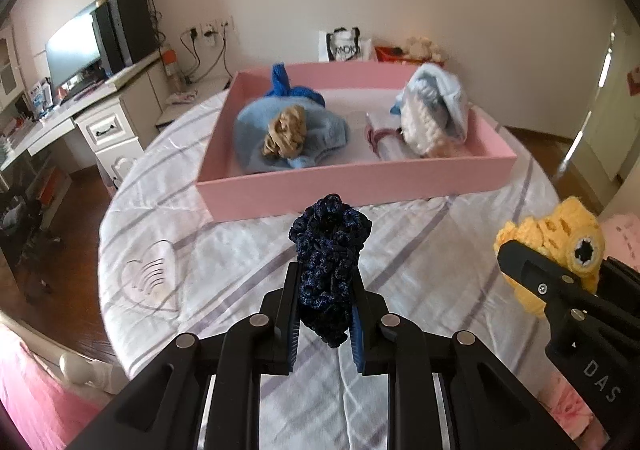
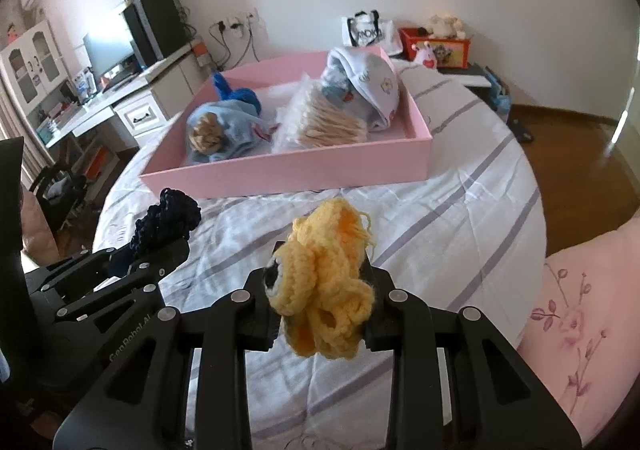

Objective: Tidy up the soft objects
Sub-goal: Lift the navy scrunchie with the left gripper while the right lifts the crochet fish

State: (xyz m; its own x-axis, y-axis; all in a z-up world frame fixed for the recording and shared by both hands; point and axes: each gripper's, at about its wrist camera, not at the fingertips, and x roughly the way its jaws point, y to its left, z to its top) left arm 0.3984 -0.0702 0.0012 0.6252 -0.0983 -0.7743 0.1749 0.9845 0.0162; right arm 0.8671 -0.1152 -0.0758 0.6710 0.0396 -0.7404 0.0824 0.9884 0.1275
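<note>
Left gripper (image 1: pixel 326 290) clamps navy scrunchie (image 1: pixel 330 270), right gripper (image 2: pixel 320 290) clamps yellow crochet toy (image 2: pixel 324 290); loose yarn may snag on release over pink tray (image 1: pixel 352 189).

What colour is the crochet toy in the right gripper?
Yellow, with a black-and-white eye: the crochet toy shows best in the right wrist view.

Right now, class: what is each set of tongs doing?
Left tongs: closed on the dark blue crochet piece.
Right tongs: closed on the yellow crochet toy.
</note>
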